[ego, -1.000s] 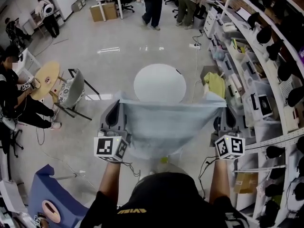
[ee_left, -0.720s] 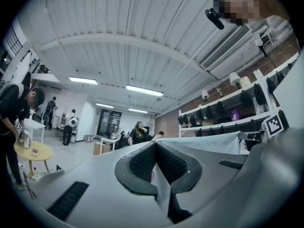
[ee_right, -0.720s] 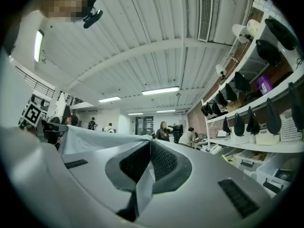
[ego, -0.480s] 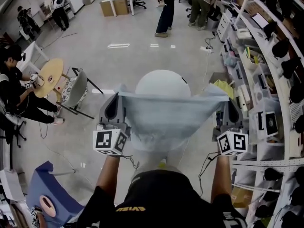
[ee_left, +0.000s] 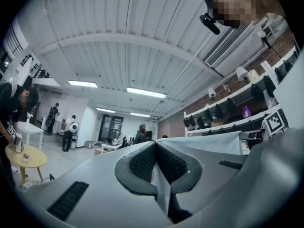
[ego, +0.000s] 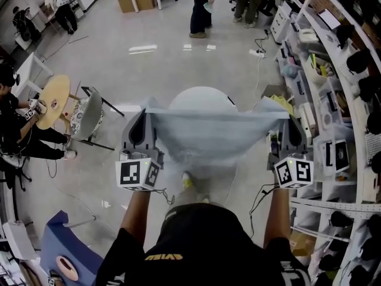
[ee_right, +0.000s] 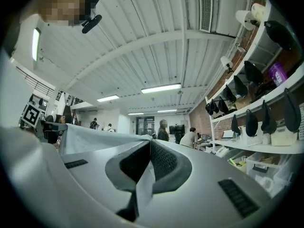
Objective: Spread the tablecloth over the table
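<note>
A pale blue tablecloth (ego: 208, 137) hangs stretched between both grippers, held up in the air in front of me. My left gripper (ego: 144, 109) is shut on its left corner, with cloth (ee_left: 164, 186) pinched between the dark pads. My right gripper (ego: 288, 115) is shut on the right corner, where a fold of cloth (ee_right: 145, 186) sits between its pads. The round white table (ego: 200, 98) stands on the floor just beyond the cloth's top edge, its near part hidden behind the cloth. Both grippers point roughly level, away from me.
Shelves (ego: 345, 70) with bins and black caps line the right side. A chair (ego: 86, 117) and a small round wooden table (ego: 52, 97) with a seated person stand at the left. Several people stand at the far end. A blue seat (ego: 59, 246) is behind me at the left.
I have walked forward with the cloth held between both grippers; the white table has come nearer and is now partly behind the cloth's top edge. Both grips are unchanged.
</note>
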The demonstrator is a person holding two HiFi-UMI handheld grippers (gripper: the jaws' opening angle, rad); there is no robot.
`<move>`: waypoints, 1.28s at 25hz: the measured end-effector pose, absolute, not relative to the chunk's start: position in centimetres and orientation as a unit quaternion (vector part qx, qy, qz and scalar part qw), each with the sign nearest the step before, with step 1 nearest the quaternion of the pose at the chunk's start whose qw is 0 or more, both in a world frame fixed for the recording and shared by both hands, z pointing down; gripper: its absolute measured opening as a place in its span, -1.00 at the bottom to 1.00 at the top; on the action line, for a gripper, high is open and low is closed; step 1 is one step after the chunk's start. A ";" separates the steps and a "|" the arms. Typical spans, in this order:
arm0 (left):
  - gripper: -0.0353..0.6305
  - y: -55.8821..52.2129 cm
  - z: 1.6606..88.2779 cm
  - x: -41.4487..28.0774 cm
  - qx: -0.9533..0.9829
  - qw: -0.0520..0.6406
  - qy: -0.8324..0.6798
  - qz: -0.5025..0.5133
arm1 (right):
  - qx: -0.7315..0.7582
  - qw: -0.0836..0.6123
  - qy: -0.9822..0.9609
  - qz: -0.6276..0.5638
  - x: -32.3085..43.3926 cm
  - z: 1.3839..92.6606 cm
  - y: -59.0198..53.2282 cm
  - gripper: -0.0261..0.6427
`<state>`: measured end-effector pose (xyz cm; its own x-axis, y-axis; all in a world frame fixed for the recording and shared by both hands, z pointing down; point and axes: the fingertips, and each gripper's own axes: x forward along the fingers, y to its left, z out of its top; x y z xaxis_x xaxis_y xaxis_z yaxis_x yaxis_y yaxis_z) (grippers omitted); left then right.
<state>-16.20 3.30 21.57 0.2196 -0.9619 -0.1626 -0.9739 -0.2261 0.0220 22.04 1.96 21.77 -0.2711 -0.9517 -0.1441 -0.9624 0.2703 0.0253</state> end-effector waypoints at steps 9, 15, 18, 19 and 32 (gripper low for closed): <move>-0.84 -6.5 19.0 -20.7 -0.807 0.054 0.581 0.092 | -0.633 0.037 0.768 0.084 17.7 18.5 -5.2 -0.91; -0.84 -12.2 19.0 -21.3 -0.819 0.049 0.565 0.092 | -0.647 0.039 0.758 0.074 17.0 18.3 -10.0 -0.91; -0.84 -14.9 19.2 -22.1 -0.821 0.048 0.562 0.089 | -0.649 0.033 0.756 0.074 16.2 18.6 -12.5 -0.91; -0.84 -15.8 19.3 -22.3 -0.821 0.047 0.562 0.089 | -0.648 0.029 0.757 0.074 16.0 18.8 -13.6 -0.91; -0.84 -30.1 21.6 -17.4 -0.806 0.055 0.588 0.040 | -0.617 0.017 0.786 0.025 20.9 23.7 -30.1 -0.91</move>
